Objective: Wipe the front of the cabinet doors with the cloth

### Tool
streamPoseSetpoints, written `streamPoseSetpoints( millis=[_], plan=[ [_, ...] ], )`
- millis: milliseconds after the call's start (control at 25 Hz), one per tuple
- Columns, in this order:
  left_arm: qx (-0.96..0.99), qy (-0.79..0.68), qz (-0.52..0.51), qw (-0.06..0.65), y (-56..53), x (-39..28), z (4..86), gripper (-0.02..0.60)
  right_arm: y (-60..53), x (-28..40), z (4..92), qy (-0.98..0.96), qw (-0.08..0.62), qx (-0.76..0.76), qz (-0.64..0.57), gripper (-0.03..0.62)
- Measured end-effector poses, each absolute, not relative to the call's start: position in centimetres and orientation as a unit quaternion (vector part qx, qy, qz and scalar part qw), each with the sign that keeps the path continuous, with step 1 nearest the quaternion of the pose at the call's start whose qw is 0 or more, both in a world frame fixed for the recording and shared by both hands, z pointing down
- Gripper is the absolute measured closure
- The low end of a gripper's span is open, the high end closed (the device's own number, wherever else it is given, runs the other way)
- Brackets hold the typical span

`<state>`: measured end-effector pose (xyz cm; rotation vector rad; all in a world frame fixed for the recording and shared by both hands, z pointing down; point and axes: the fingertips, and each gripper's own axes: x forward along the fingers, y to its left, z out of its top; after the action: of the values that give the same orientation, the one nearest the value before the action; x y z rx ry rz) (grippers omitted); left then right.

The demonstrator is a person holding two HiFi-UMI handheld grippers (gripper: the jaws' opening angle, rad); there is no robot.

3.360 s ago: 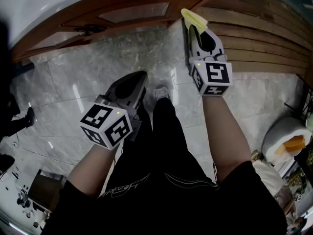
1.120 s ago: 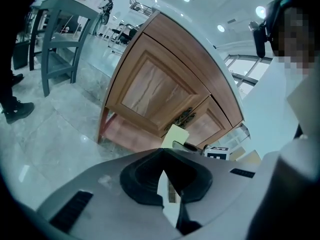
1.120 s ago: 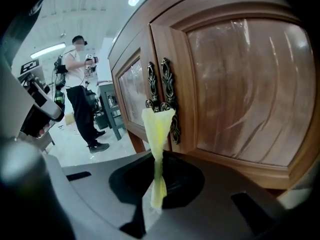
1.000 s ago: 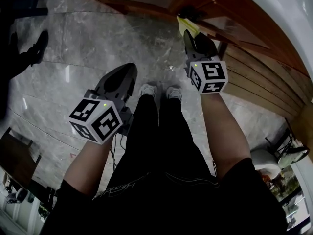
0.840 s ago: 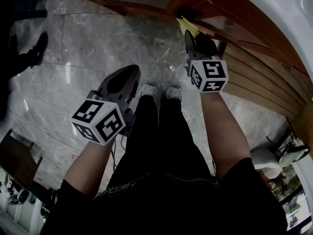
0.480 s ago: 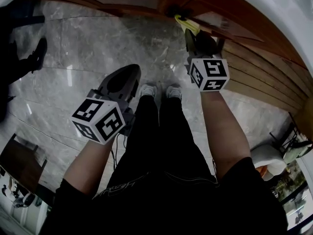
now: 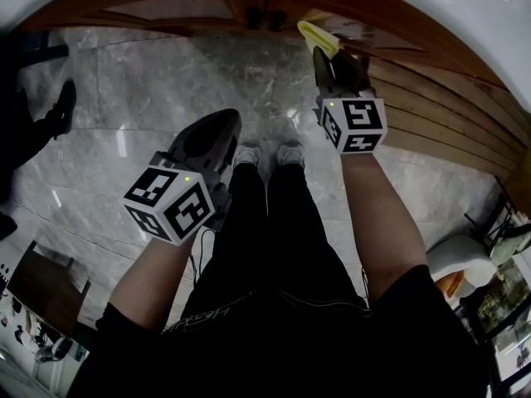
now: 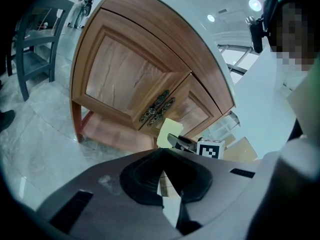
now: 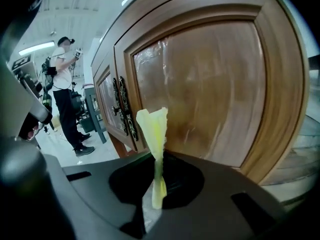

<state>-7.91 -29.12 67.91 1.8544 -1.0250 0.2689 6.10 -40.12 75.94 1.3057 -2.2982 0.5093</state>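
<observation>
The wooden cabinet has two panelled doors with dark ornate handles [image 7: 265, 11] where they meet. My right gripper [image 7: 325, 52] is shut on a yellow cloth [image 7: 315, 35], which sits at the right door [image 9: 200, 84], just right of the handles [image 9: 122, 106]. In the right gripper view the cloth [image 9: 154, 134] stands up folded from the jaws, close to the panel. My left gripper [image 7: 230, 123] hangs low over the marble floor, shut and empty. The left gripper view takes in both doors [image 8: 125, 79], the cloth [image 8: 169, 132] and the right gripper's marker cube [image 8: 210, 148].
My own legs and shoes [image 7: 261, 152] stand on the grey marble floor before the cabinet. A slatted wooden wall [image 7: 448, 106] runs off to the right. A bystander [image 9: 67, 94] stands to the left, and a dark chair [image 8: 30, 49] is beside the cabinet.
The head view has swung, bringing the handles to the top centre. The right gripper has carried the cloth from the handles rightwards onto the right door. The left gripper has barely moved.
</observation>
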Motion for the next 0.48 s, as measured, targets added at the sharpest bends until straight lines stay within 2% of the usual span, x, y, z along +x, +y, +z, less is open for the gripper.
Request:
streamPoseSetpoints(
  millis=[480],
  plan=[
    [0.772,-0.399,0.123,0.479,-28.7,-3.3,67.7,0.575,-39.2,11.9,75.8,-0.812,0.218,0.507,0.191,0.553]
  ],
)
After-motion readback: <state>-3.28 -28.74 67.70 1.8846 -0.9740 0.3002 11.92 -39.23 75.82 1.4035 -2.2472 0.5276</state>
